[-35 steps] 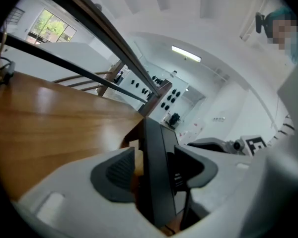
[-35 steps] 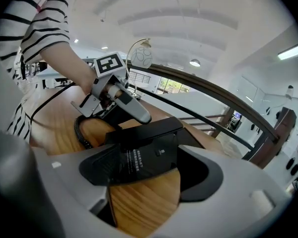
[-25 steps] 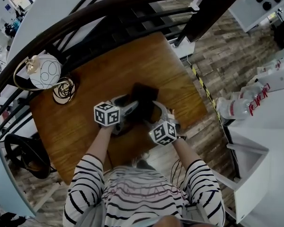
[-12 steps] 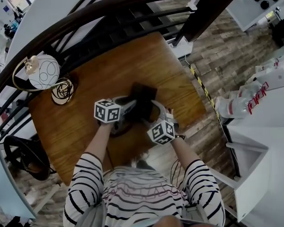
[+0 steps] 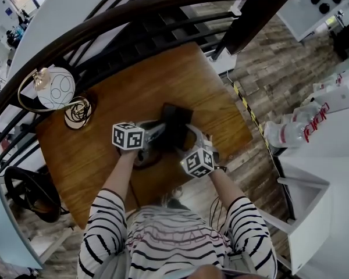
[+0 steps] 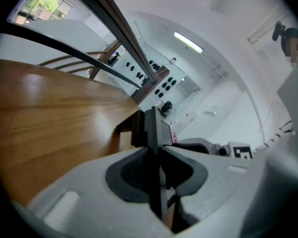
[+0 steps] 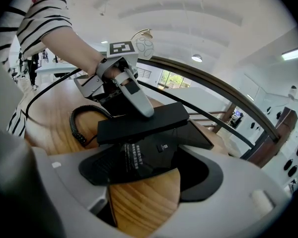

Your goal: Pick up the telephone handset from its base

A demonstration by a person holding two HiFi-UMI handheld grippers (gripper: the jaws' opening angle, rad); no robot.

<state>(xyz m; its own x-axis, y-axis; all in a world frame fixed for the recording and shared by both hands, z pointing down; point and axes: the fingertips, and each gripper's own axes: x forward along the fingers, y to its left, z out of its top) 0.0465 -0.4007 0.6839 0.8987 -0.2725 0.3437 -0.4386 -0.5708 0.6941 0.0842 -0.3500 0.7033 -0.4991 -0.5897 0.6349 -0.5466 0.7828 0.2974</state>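
Observation:
A black telephone (image 5: 173,124) lies on the wooden table (image 5: 134,80), just ahead of both grippers. Its flat handset (image 7: 154,119) rests across the base (image 7: 139,157), and a coiled cord (image 7: 82,123) trails off to the left. My left gripper (image 5: 157,133) comes in from the left. Its jaws are closing, and the handset (image 6: 151,128) stands edge-on between the pads with both touching it. In the right gripper view one grey finger (image 7: 134,95) lies over the handset's top. My right gripper (image 7: 149,175) stands wide with the base filling the span between its pads.
A dark curved stair railing (image 5: 163,10) arcs over the table's far side. A globe lamp (image 5: 54,88) and a wire coil (image 5: 78,110) stand at the table's left end. A white counter with bottles (image 5: 302,127) is to the right. The table's near edge lies close under both hands.
The left gripper's marker cube has tilted and shifted slightly left at the handset. The right gripper and the telephone have stayed where they were.

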